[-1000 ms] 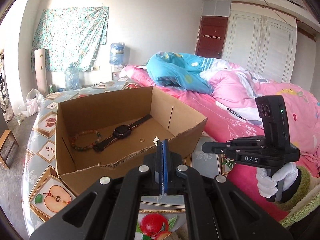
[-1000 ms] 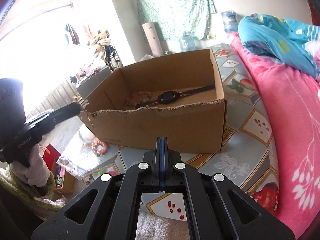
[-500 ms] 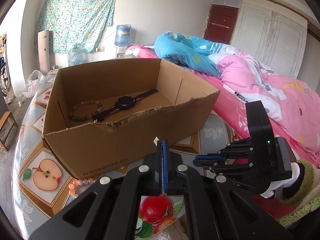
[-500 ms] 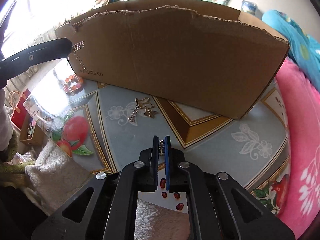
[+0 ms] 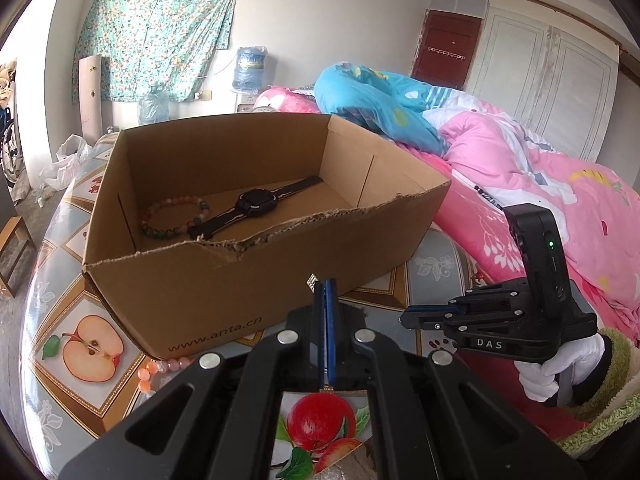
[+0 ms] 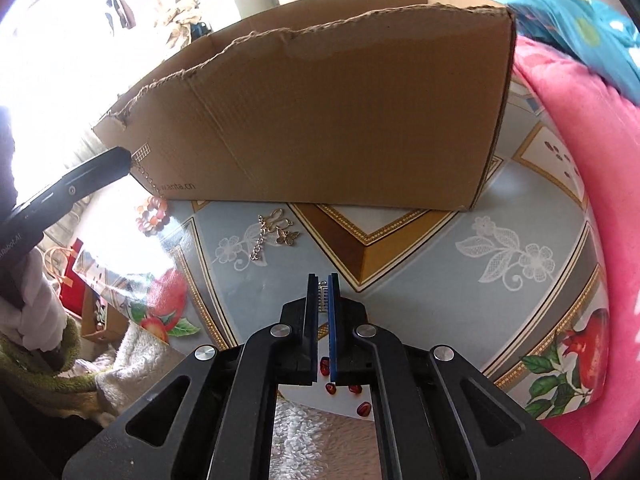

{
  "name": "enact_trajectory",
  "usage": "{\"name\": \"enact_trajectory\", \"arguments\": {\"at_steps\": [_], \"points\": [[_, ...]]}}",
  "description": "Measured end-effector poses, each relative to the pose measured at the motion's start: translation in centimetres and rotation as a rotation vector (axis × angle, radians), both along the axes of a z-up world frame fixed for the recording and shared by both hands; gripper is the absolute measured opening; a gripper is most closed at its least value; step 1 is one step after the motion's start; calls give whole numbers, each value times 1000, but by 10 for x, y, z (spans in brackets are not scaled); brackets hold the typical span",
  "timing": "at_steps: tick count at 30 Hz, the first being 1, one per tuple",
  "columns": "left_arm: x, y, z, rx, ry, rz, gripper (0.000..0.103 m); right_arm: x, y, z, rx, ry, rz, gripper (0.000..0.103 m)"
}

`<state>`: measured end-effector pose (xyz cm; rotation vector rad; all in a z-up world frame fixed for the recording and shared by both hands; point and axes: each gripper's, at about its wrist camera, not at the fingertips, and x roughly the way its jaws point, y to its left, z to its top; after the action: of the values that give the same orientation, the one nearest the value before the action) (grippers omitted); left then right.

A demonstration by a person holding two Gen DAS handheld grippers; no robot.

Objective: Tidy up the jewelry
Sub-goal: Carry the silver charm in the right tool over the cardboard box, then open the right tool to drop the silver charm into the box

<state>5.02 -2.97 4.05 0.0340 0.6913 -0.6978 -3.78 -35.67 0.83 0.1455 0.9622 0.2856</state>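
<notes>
Roughly halfway through the jewelry sorting.
Inside the cardboard box point(image 5: 224, 292) lie a bead bracelet point(image 5: 174, 216) and watch point(image 5: 256, 202); both grippers' fingers, left gripper point(image 5: 325, 286) and right gripper point(image 6: 322, 286), pinch small chain pieces, while a butterfly chain point(image 6: 276, 234) and orange beads point(image 6: 152, 214) wait on the table point(image 6: 420, 264).

The left gripper point(image 5: 325, 286) is closed on a small sparkly piece point(image 5: 311, 279), just before the box point(image 5: 256, 280). Inside the box lie a bead bracelet point(image 5: 174, 216) and a watch point(image 5: 256, 204). The right gripper point(image 5: 406, 318) is beside, pointing left
</notes>
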Motion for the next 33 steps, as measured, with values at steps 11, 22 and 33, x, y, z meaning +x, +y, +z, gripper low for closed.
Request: {"name": "enact_trajectory", "arguments": {"at_steps": [11,22,33], "points": [[-6,-3,20,-35,-27,-28,0,-13,-15,42,109,-117,-50,2],[36,-5,70,-99,-96,4,0,24,-1,101,220,-325,32,2],[113,-18,19,141,76,150,2,94,29,74,134,-140,-6,7]]}}
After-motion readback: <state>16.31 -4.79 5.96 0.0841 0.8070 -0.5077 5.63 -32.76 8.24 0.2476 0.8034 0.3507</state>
